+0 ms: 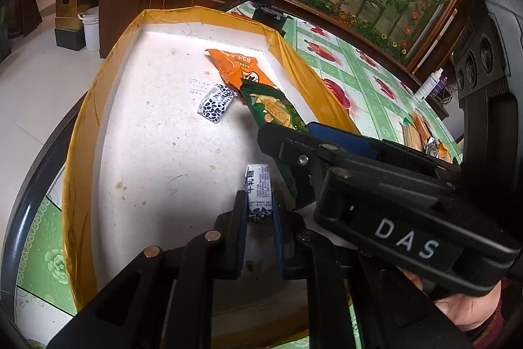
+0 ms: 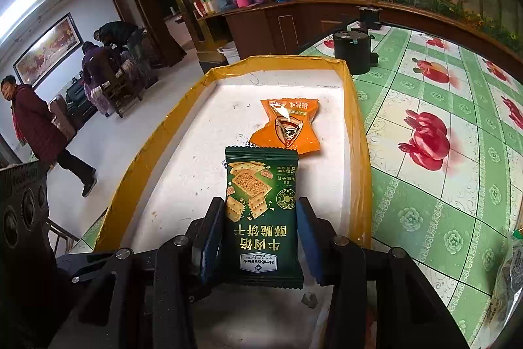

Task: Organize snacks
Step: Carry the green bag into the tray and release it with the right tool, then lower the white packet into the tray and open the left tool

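Note:
A white foam tray (image 1: 81, 126) with a yellow taped rim lies on the table. My left gripper (image 1: 260, 197) is shut on a small blue-and-white candy (image 1: 258, 185), just above the tray floor near its front. In the right wrist view my right gripper (image 2: 260, 205) is shut on a green cracker packet (image 2: 261, 211), both blue pads against its sides, over the tray (image 2: 356, 133). The left wrist view shows that gripper (image 1: 287, 162) entering from the right with the green packet (image 1: 274, 110). An orange packet (image 1: 228, 64) (image 2: 287, 123) and a second blue-and-white candy (image 1: 217, 103) lie in the tray.
A green floral tablecloth (image 2: 425, 201) covers the table to the right of the tray. More snacks (image 1: 425, 136) lie on it, and a black device (image 2: 353, 51) stands behind the tray. A person (image 2: 32, 126) walks on the floor at left. A hand (image 1: 464, 306) holds the right gripper.

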